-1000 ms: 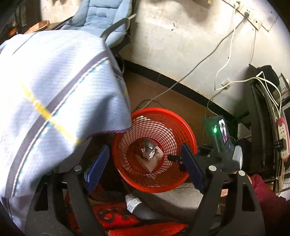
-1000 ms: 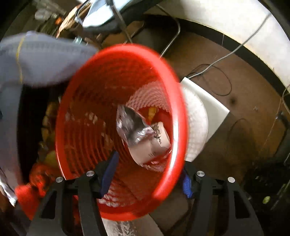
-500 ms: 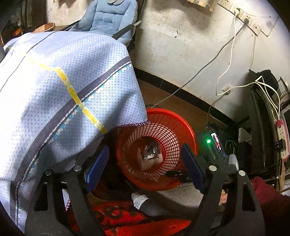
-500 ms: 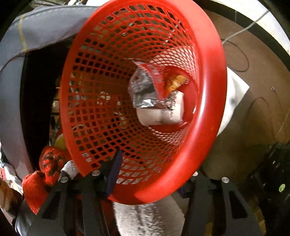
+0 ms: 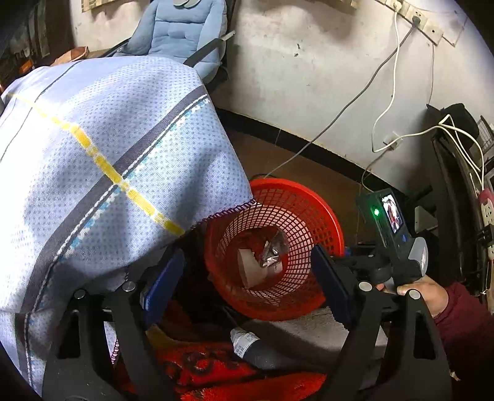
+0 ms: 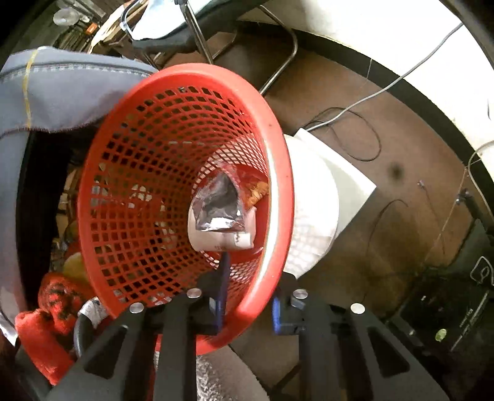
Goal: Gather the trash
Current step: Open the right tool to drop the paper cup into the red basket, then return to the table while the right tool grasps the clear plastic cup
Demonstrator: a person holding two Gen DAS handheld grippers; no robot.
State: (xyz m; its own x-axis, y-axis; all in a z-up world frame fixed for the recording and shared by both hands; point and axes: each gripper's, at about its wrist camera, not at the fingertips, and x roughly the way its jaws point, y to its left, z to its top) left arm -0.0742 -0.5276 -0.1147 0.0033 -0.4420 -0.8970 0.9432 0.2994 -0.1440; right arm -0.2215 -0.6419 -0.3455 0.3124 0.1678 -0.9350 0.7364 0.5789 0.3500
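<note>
A red mesh trash basket (image 5: 296, 216) is tilted with its mouth toward both cameras. Inside lie a silver foil wrapper (image 6: 216, 203), white paper (image 6: 222, 237) and an orange scrap. My right gripper (image 6: 250, 305) is shut on the basket's rim (image 6: 262, 296), one finger inside and one outside; it shows in the left wrist view (image 5: 392, 246) held by a hand. My left gripper (image 5: 247, 283) is open and empty, in front of the basket and apart from it.
A blue checked cloth (image 5: 102, 172) drapes over a table on the left, its edge touching the basket. A blue padded chair (image 5: 182, 27) stands behind. Cables (image 5: 392, 101) run along the wall. White paper (image 6: 336, 185) lies on the brown floor. Red fabric (image 5: 234, 376) lies below.
My right gripper has closed on the basket's rim and the basket has tilted and shifted. My left gripper has drawn back and up, so the basket looks smaller and more cloth shows.
</note>
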